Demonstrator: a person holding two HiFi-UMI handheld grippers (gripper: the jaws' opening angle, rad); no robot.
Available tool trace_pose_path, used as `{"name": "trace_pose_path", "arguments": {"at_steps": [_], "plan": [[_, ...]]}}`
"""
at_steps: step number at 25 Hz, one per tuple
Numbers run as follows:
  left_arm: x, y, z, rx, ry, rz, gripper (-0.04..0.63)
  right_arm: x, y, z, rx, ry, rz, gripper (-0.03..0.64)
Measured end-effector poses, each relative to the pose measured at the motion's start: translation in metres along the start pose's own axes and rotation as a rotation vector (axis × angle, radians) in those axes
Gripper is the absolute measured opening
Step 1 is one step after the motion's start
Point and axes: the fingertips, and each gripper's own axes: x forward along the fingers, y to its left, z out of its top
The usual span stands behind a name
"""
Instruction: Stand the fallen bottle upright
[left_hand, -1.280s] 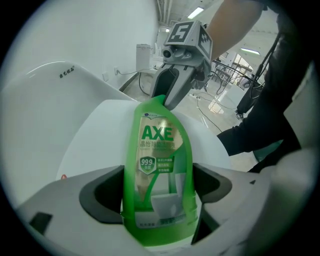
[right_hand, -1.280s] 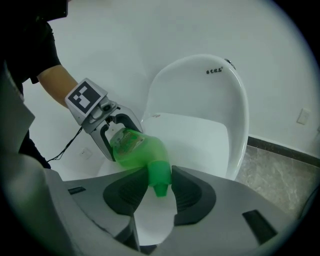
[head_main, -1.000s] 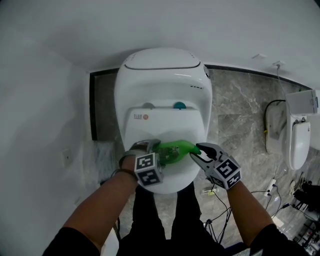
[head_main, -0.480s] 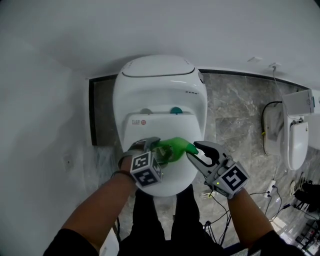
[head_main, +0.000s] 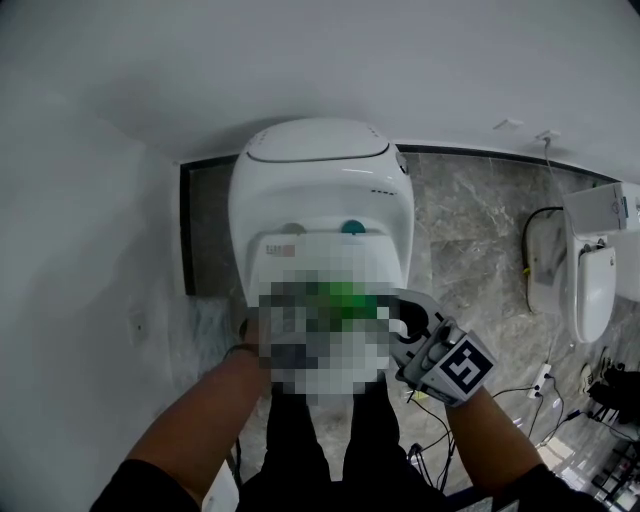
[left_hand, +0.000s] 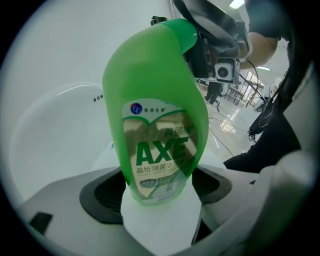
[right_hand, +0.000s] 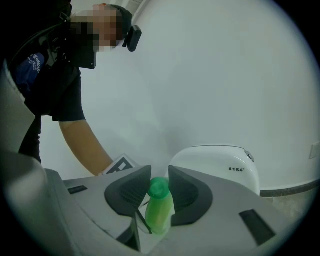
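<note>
The left tool (left_hand: 160, 194) pinched the green bottle (left_hand: 155, 100) by its base while the right tool (right_hand: 159, 194), just closing, clamped its cap (right_hand: 159, 188) above the toilet (head_main: 320, 190).

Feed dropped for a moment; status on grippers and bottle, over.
Left gripper clamped on green bottle base. Right gripper jaws just closing on its cap. Bottle held over the toilet, not yet standing. Nothing in the way.

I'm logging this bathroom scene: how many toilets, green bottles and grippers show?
Toilets: 2 (toilet in front, toilet at right)
Green bottle: 1
Grippers: 2 (left gripper, right gripper)
Total: 5
</note>
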Motion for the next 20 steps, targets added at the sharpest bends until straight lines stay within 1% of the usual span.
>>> {"name": "trace_pose_path", "arguments": {"at_steps": [4,7,11,14,20], "plan": [[0.000,0.005,0.003,0.001,0.002,0.003,0.431,0.002,-0.001,0.003,0.001,0.005,0.003,0.126],[0.000,0.006,0.007,0.007,0.012,0.004,0.431,0.000,-0.006,0.008,-0.022,-0.027,0.007,0.124],[0.004,0.002,0.006,0.001,0.005,0.006,0.430,0.001,0.003,0.004,-0.007,-0.015,0.030,0.124],[0.007,0.004,0.014,0.000,-0.002,0.015,0.431,0.001,0.005,0.010,-0.008,-0.027,0.051,0.126],[0.008,0.008,-0.001,0.002,-0.028,0.057,0.431,0.022,0.035,0.005,-0.037,-0.021,0.104,0.124]]}}
